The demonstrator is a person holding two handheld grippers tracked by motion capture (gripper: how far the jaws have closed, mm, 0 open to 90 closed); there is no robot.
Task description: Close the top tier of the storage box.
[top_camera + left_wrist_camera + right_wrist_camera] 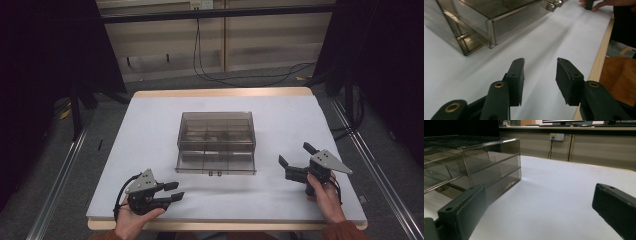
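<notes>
A smoky clear plastic drawer box (216,137) stands in the middle of the white table (150,130). Its lowest drawer (215,165) sticks out toward me, with two small metal knobs (215,173) on its front. My left gripper (176,191) hovers at the near left, pointing right toward the box, jaws open with nothing between them. In the left gripper view the gripper (540,65) looks past the drawer's corner (491,32). At the near right, my right gripper (295,153) is wide open and empty. It (539,195) faces the side of the box (469,167).
The table's wooden edge (599,62) runs close beside the left jaws. Black cables (210,70) lie on the floor beyond the table. Metal rails (60,175) flank both sides, and dark curtains hang at the far left and right. A wall socket (556,136) sits behind.
</notes>
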